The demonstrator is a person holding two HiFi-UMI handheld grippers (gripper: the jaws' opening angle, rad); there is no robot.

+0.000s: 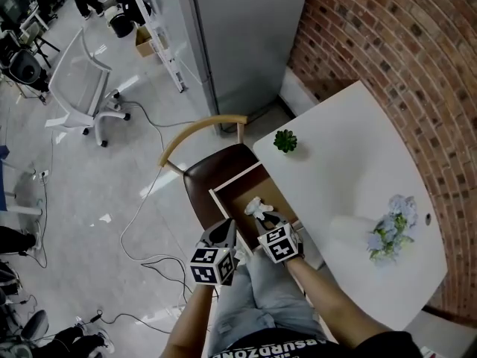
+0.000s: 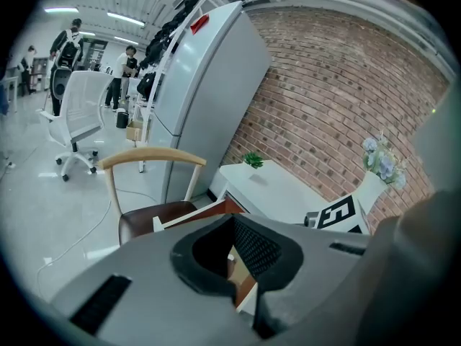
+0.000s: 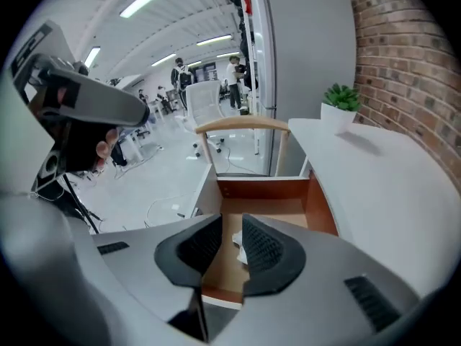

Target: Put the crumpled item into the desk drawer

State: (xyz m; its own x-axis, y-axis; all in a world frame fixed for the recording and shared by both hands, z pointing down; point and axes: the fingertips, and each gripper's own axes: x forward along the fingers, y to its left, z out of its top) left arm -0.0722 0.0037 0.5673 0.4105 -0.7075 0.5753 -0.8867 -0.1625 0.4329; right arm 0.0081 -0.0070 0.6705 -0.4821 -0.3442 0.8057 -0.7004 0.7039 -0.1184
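The desk drawer (image 1: 235, 177) stands pulled out from under the white desk (image 1: 350, 155), its wooden inside showing. The crumpled white item (image 1: 256, 206) lies on the drawer's floor. My right gripper (image 1: 267, 218) hovers just over it, jaws a little apart and holding nothing; in the right gripper view the crumpled item (image 3: 238, 245) shows in the gap of that gripper (image 3: 230, 225), down in the drawer (image 3: 320, 207). My left gripper (image 1: 223, 236) hangs beside the drawer's left rim, empty, its tips together (image 2: 232, 222). The drawer's rim (image 2: 194, 213) shows beyond them.
A chair with a curved wooden back (image 1: 201, 129) and brown seat stands right behind the drawer. A small green plant (image 1: 285, 141) and a white vase of pale flowers (image 1: 387, 230) are on the desk. A brick wall (image 1: 417, 66) borders the right; cables lie on the floor (image 1: 141, 237).
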